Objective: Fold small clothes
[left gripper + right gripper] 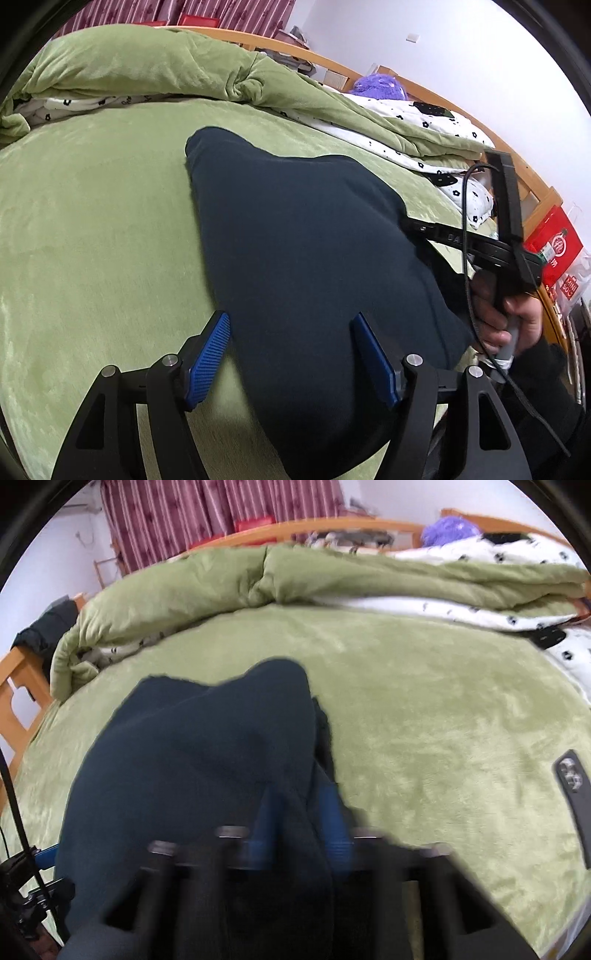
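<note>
While the dark navy knitted garment [303, 236] lies spread on the pale green plush bedspread [92, 229], the left gripper [291, 362] hovers over the garment's near part with its jaws wide apart, the blue ribbed pads [207, 358] gripping nothing. To the right in the left wrist view, the right gripper [417, 227] reaches in at the garment's right edge, carried by the right hand [513, 317]. From the right wrist view, blurred by motion, the right gripper [301, 812] has its jaws drawn close with a ridge of the same dark cloth [192, 775] pinched between them, so it appears to be gripping the fabric. Far behind lies a rolled green quilt with a white flower-print lining [332, 579]; at the far right of the bedspread rests a dark phone, camera side up [576, 801]. The step in hand is judged to be a fold of the right edge across toward the left. The next move calls for carrying the pinched edge over the body of the garment, laying it flat and releasing, with the left gripper free to steady or smooth the cloth.
</note>
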A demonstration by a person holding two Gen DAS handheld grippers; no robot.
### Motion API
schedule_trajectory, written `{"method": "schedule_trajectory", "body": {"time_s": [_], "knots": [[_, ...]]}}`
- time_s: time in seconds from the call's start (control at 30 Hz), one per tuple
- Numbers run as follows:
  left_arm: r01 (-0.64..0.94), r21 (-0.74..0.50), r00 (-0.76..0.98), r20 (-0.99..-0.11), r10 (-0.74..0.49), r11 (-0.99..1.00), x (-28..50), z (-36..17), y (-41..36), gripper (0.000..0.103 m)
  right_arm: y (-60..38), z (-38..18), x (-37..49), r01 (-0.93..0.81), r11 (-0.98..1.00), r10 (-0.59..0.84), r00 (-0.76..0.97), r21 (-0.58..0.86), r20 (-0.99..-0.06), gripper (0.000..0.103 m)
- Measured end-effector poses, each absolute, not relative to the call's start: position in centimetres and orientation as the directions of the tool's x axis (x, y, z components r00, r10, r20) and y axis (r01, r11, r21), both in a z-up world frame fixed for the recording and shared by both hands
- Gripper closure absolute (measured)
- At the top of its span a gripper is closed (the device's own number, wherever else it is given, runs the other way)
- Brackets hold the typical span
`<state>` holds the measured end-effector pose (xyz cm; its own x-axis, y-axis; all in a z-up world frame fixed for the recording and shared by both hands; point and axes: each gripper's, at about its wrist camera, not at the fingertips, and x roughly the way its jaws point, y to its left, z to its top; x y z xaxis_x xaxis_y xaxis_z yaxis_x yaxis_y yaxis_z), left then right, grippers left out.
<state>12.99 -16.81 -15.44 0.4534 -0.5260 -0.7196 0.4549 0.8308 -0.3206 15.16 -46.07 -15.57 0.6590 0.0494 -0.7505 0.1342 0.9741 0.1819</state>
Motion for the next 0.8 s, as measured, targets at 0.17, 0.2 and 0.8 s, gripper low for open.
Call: {"method": "schedule_trajectory", "body": {"time_s": [0.17, 0.2, 0.8], "knots": [[0.463, -0.32, 0.451, -0.718, -0.53, 0.827, 12.5, -15.6, -17.0, 0.035, -46.5, -15.0, 14.0, 0.129, 0.979, 0.019, 0.716, 0.159, -0.698, 0.097], [0.466, -0.321, 0.444, -0.721, -0.532, 0.825, 12.4, -15.7, -17.1, 0.035, -46.8, -16.3, 14.7, 0.149, 0.978, 0.011, 0.663, 0.147, -0.749, 0.097], [0.456, -0.214, 0.458, -0.776, -0.434, 0.864, 5.8, -13.9, -17.3, 0.035, -48.5, -8.7, 5.4, 0.287, 0.957, -0.167, 0.632, 0.029, -0.757, 0.062]]}}
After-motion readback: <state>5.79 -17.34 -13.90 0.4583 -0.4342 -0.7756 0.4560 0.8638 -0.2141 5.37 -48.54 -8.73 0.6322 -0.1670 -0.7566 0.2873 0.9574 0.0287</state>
